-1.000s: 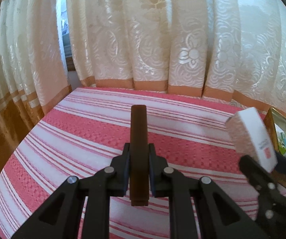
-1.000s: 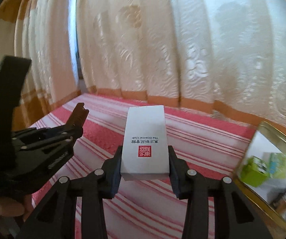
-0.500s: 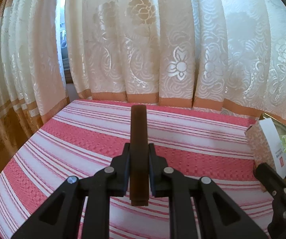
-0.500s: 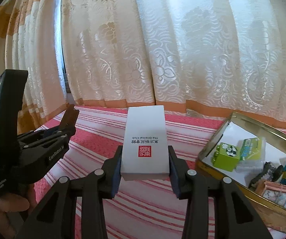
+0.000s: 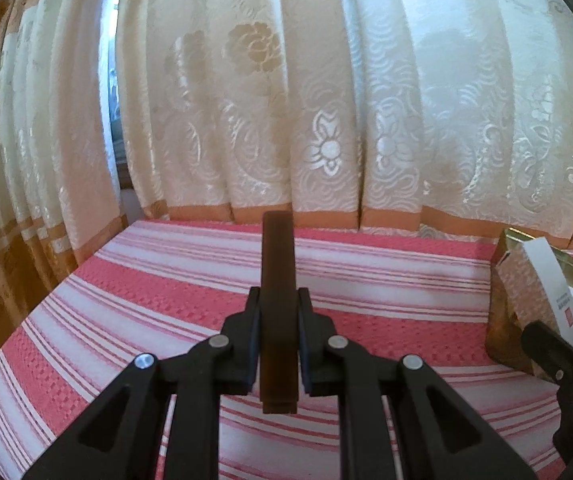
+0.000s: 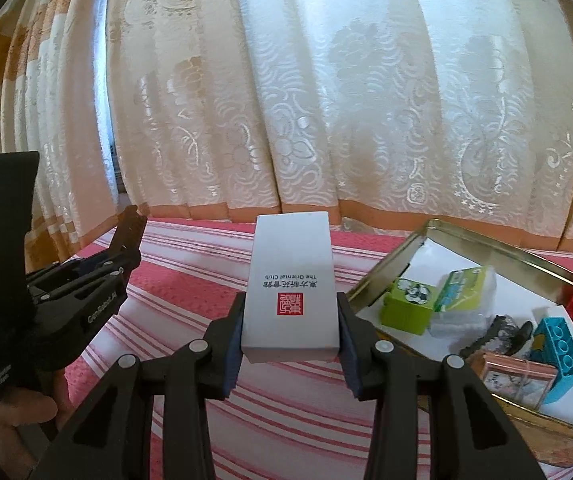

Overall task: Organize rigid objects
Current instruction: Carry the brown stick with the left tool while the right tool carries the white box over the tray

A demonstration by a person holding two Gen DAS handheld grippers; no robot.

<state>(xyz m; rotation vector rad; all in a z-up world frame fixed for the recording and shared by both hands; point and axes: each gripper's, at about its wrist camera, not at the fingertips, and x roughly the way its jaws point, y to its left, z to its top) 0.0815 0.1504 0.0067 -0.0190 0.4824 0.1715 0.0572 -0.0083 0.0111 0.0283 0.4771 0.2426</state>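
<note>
Since the earlier frames the gold metal tin (image 6: 498, 254) at the lower right of the right wrist view is showing more of its contents, and the white rectangular box with a red seal (image 6: 292, 280) is sitting closer to it. The right hand-held gripper (image 6: 290, 336) is staying clamped on this box, both fingers pressing its sides, above the red-and-white striped cloth on the worktop (image 6: 206, 280). In the left wrist view the left hand-held gripper (image 5: 279, 336) is staying closed on a dark brown flat bar (image 5: 278, 280), held edge-on at centre frame. Inside the tin are lying a lime green block (image 6: 406, 304), a teal toy brick (image 6: 560, 344) and other small items. Cream patterned curtains (image 5: 326, 100) are filling the upper frame.
</note>
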